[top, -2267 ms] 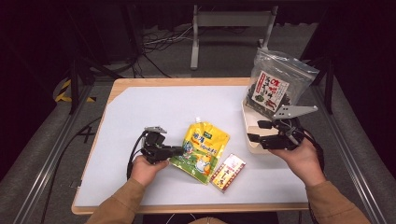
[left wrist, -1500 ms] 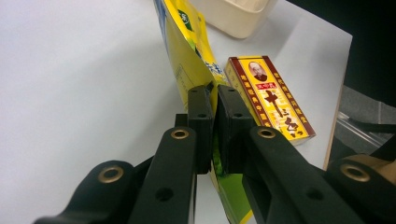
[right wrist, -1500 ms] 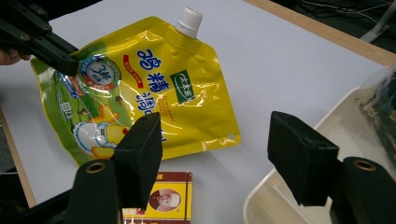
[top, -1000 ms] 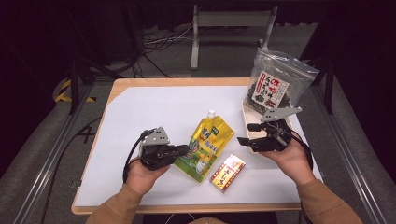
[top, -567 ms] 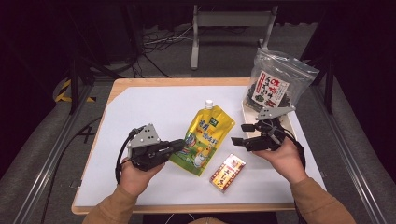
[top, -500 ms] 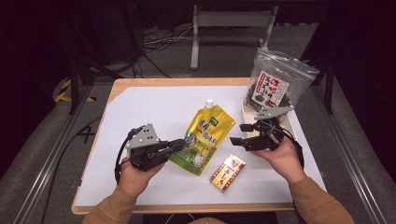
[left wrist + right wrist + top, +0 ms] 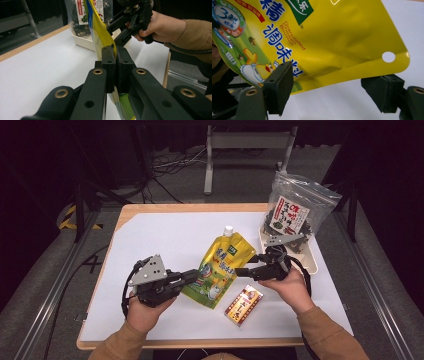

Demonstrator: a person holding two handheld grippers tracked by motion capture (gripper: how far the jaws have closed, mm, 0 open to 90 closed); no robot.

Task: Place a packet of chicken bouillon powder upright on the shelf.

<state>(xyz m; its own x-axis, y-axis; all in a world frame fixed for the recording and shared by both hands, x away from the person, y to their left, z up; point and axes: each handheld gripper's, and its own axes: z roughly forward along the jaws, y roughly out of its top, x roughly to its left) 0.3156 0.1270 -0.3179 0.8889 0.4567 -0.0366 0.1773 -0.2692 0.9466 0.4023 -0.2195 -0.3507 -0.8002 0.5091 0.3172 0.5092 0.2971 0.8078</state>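
Two grippers meet at one yellow pouch (image 7: 220, 270) lifted off the white table (image 7: 165, 235). Nearest the person, the left gripper (image 7: 192, 276) is clenched on the pouch's lower left edge; in the left gripper view its pads (image 7: 109, 65) press flat together with the thin yellow film (image 7: 100, 30) pinched between them, the pouch standing edge-on and rising away from the jaws. Opposite, the right gripper (image 7: 242, 271) has just been opening its jaws, and they stand wide apart at the pouch's right edge. In the right gripper view the pouch's lower corner, with its punched hole (image 7: 388, 57), hangs between and a little beyond the two pads (image 7: 280, 86) without either pressing on it, so this gripper is released.

Just behind the right gripper's hand lies a small red and white box (image 7: 244, 304), close to the near table edge with little room past it. To the left of the left gripper the white sheet runs bare out to the wooden rim (image 7: 112, 227), and beyond both jaws it lies open to the far edge. Farther off past the right gripper stands a clear bag of dark contents (image 7: 295, 212) in a pale tray (image 7: 312, 265) near the table's right edge.

The pouch's lower part is covered by the left jaws, its print is cut off in the right gripper view, and the bag's label is too small to read.
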